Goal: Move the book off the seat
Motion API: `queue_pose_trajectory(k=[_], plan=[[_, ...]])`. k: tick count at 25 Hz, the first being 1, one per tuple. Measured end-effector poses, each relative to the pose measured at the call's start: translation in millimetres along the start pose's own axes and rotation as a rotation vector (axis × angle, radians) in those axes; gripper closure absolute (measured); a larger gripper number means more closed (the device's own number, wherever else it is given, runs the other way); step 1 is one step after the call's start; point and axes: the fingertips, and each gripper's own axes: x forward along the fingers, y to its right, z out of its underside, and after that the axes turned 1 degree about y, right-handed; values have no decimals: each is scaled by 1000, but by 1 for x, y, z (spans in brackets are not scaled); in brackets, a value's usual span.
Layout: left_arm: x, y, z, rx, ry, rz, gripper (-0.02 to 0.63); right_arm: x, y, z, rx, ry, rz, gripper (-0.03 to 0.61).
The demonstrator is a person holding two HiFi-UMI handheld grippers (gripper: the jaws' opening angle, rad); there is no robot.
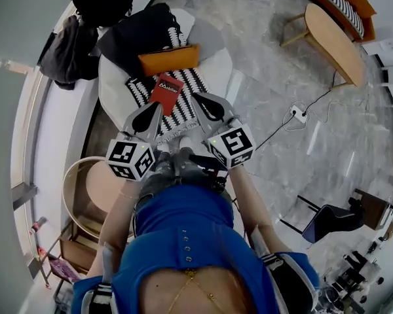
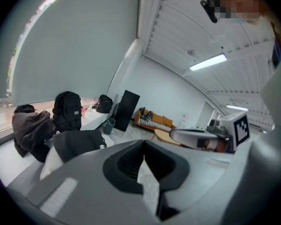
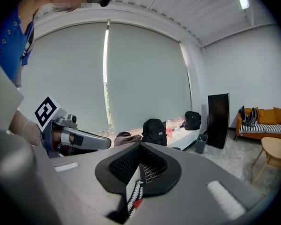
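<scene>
Both grippers are shut tight with nothing in them. The left gripper [image 1: 156, 109] and right gripper [image 1: 198, 100] sit side by side at the near edge of the seat [image 1: 217, 59], tips angled in toward each other. The red book [image 1: 166, 91] lies flat on a striped cloth [image 1: 191, 82] right between and just ahead of the two tips. The left tip is just beside its near corner, though I can't tell if it's touching. Past the book's far end there's an orange cushion [image 1: 169, 60], and a black coat [image 1: 141, 31] is piled at the seat's far edge behind that. Nothing sits between the tips and the book.
</scene>
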Motion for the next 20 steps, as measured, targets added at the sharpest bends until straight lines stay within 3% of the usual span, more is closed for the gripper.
queue_pose_trajectory(k=[6, 12, 14, 17, 20], plan=[[40, -58, 70, -49, -137, -32, 611, 45, 35, 88, 81, -148, -13, 577], [103, -136, 187, -27, -313, -70, 609, 111, 77, 237, 198, -337, -26, 577], [125, -169, 236, -29, -381, -87, 556, 137, 83, 295, 265, -387, -41, 572], [156, -218, 317, 1, -483, -120, 529, 171, 87, 393, 438, -449, -41, 477], [189, -264, 399, 13, -569, -146, 453, 197, 93, 492, 587, -508, -1, 408]])
